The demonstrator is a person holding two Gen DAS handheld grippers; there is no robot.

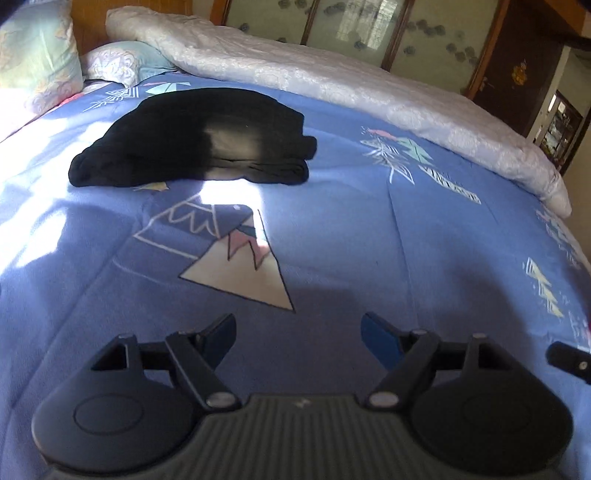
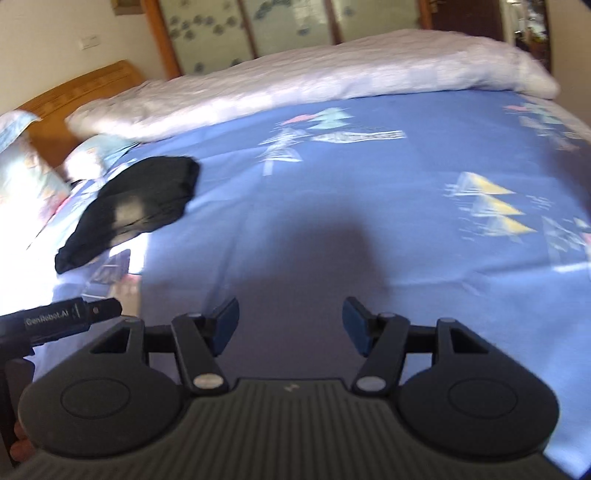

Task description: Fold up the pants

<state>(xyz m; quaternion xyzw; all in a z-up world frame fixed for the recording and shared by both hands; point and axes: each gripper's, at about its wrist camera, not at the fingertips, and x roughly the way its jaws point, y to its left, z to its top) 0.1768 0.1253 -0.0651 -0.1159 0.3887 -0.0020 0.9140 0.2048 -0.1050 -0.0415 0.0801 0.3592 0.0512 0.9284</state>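
Note:
Black pants (image 1: 192,138) lie folded into a compact bundle on the blue patterned bedspread (image 1: 369,240), with a patch of sunlight across them. In the right wrist view the same pants (image 2: 140,201) sit far to the left. My left gripper (image 1: 299,332) hovers open over bare bedspread, well short of the pants, nothing between its blue pads. My right gripper (image 2: 290,319) is open too, empty, above the blue bedspread (image 2: 369,203). The left gripper's body (image 2: 55,321) shows at the right wrist view's left edge.
A rolled white quilt (image 1: 332,81) runs along the far side of the bed. Pillows (image 1: 40,55) and a wooden headboard (image 2: 85,88) are at the upper left. Sliding panel doors (image 1: 354,26) stand behind the bed. The bed's edge drops off at the right.

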